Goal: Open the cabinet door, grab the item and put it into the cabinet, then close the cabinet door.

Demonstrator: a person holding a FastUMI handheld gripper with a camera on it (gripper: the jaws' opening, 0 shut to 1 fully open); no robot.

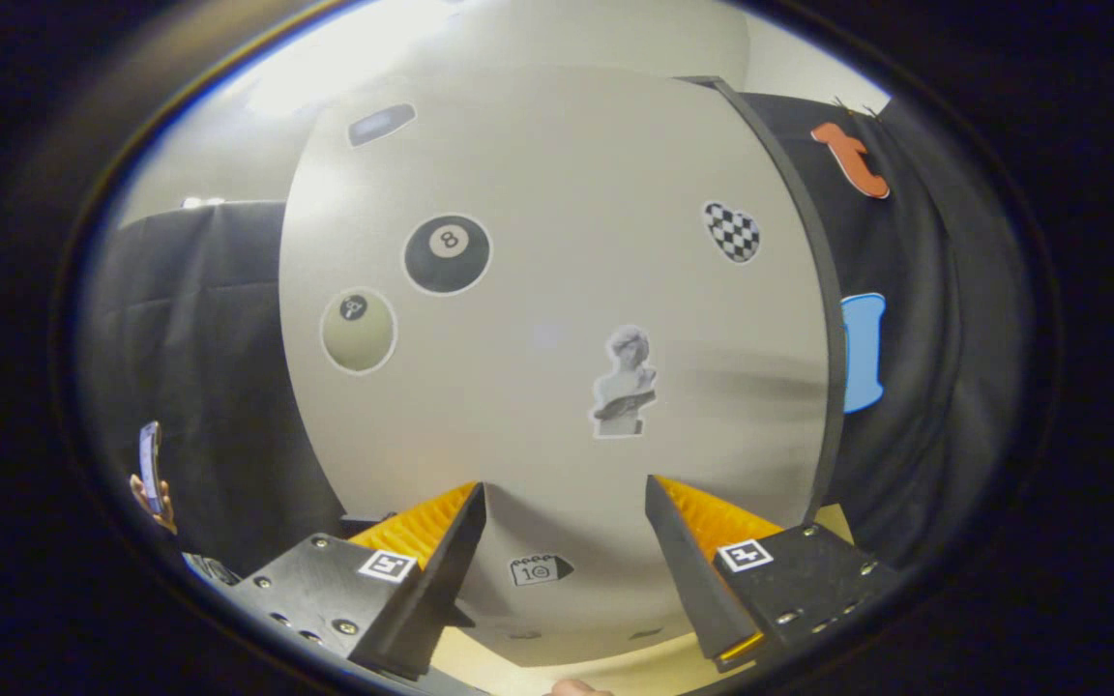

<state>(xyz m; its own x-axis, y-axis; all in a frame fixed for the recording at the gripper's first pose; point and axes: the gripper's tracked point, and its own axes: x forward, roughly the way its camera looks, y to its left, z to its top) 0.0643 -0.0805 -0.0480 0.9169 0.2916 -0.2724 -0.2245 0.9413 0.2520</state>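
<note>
A pale grey cabinet door (557,319) covered in stickers stands right in front of me, very close. On it are an eight-ball sticker (448,253), a pale ball sticker (358,331), a bust sticker (625,382) and a checkered sticker (732,232). A dark strip (813,290) runs down the door's right side. My gripper (565,503) is open, its fingers spread wide with the door's lower face just ahead of them. Nothing sits between the fingers. I cannot see a handle or the item.
Black cloth hangs on both sides of the cabinet. To the left, a hand holds a phone (150,467) beside the cloth. A pale tabletop (615,677) shows below the door, between the fingers.
</note>
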